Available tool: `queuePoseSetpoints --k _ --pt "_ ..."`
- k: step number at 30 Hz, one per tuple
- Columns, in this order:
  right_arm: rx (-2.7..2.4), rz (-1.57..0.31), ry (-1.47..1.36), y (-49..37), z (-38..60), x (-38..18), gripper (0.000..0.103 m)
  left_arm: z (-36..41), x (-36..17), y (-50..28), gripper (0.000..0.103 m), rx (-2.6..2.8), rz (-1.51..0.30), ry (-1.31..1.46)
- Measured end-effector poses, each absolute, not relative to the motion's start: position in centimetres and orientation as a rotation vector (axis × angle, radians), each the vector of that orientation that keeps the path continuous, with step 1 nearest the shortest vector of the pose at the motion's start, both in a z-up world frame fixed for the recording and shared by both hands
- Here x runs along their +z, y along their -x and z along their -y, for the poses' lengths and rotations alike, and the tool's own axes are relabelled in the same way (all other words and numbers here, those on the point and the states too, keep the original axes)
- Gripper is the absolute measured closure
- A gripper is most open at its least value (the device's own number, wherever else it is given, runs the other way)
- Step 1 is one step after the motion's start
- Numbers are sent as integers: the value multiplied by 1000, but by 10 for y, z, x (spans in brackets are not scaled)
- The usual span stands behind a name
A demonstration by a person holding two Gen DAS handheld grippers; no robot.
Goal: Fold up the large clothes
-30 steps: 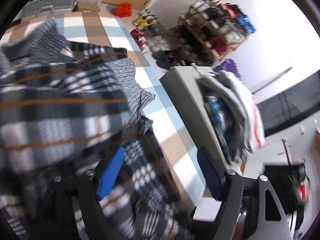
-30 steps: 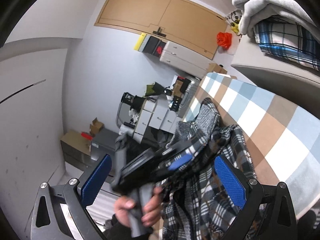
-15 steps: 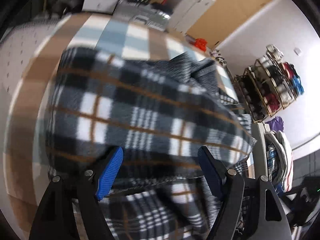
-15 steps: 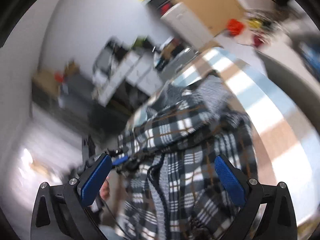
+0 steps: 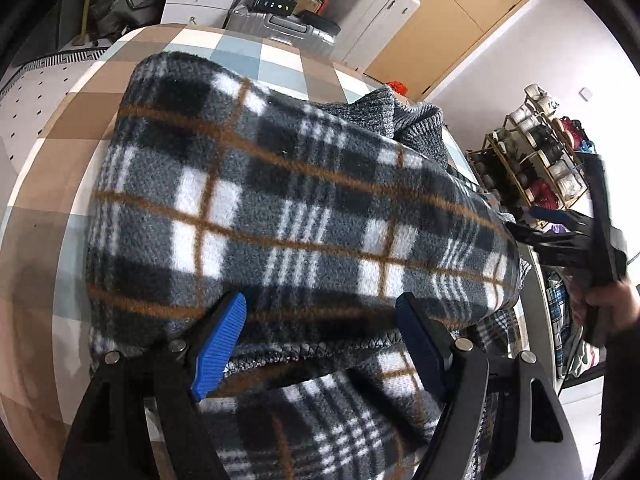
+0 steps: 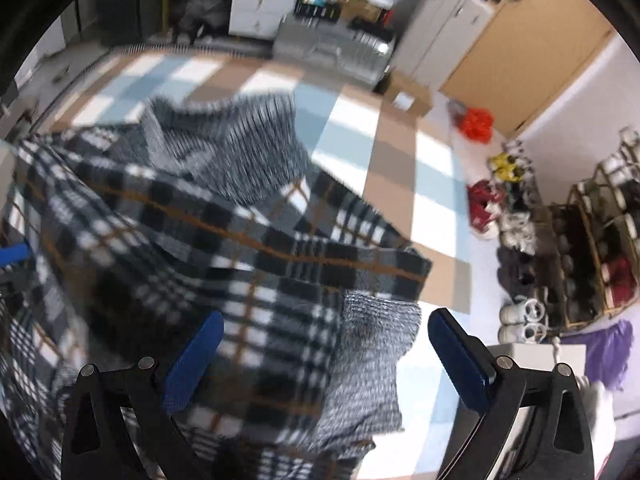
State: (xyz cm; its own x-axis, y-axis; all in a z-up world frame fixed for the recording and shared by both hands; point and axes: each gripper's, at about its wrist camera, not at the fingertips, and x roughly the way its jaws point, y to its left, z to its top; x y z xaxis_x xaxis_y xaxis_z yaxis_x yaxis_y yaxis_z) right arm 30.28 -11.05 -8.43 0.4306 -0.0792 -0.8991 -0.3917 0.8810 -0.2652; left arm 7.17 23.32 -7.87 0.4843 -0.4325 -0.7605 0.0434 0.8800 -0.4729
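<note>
One broad surface, covered in a brown, pale-blue and white checked cloth (image 5: 76, 128), carries everything that matters here, and most of its middle is taken up by the black, grey and white plaid fleece garment with thin orange lines (image 5: 288, 216), heaped in a thick doubled-over mound instead of lying flat. In the left wrist view the mound's long axis runs across the frame, from the near left edge of the surface toward its right edge, and a stitched hem edge (image 5: 344, 346) lies directly ahead of the left gripper (image 5: 320, 332), between its blue-padded fingers (image 5: 218, 340). These stand wide apart and hold nothing, with the cloth just below and ahead of them. The right gripper (image 6: 320, 356) is likewise spread wide and empty; the right wrist view is blurred, but it shows the plaid fabric and a patch of speckled grey knit (image 6: 372, 360) under its fingers, near the right edge of the surface. The left gripper looks the nearer to a clean edge, so the next grasp probably belongs there, on the hem. The grey marled knit hood or lining (image 5: 404, 128) bunches at the far side of the mound. Beyond the surface, a wooden shoe rack (image 6: 592, 240) holds pairs of shoes on its shelves, and a silver ribbed suitcase (image 5: 288, 30) stands past the far edge.
</note>
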Motion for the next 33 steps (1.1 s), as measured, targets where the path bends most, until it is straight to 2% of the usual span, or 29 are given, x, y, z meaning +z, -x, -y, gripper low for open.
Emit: queuePoseSetpoints --k 2,5,7,10,13,19,27,29,30,31,32,33 --pt "244 -1172 473 -310 113 -94 3 -237 -81 -72 30 -307 -1031 405" --pt "323 -1194 487 -312 112 -106 20 -238 -82 -73 30 -309 -1031 403" --pt "363 -1208 489 -311 109 -109 40 -238 -83 -74 30 -310 -1033 405" --pt "359 -1200 516 -305 107 -109 92 -237 -82 -75 30 -308 -1029 414" --pt "329 -1192 435 -303 119 -105 98 -238 -83 -73 30 -302 -1031 416" --pt "383 -1034 402 -300 120 -78 97 -235 -85 -73 30 -288 -1028 406" --pt "499 -1137 502 -311 107 -84 93 -231 -85 -74 30 -283 -1031 402" --pt "489 -1138 523 -314 109 -88 81 -231 -85 -74 30 -283 -1032 401" --pt "505 -1140 516 -314 111 -88 57 -231 -85 -74 30 -282 -1031 399" --pt "526 -1132 512 -314 111 -88 25 -230 -86 -75 30 -282 -1031 396" --pt "532 -1104 520 -312 111 -86 17 -229 -86 -75 30 -281 -1032 392" --pt "570 -1074 523 -309 110 -84 14 -229 -86 -76 30 -281 -1033 389"
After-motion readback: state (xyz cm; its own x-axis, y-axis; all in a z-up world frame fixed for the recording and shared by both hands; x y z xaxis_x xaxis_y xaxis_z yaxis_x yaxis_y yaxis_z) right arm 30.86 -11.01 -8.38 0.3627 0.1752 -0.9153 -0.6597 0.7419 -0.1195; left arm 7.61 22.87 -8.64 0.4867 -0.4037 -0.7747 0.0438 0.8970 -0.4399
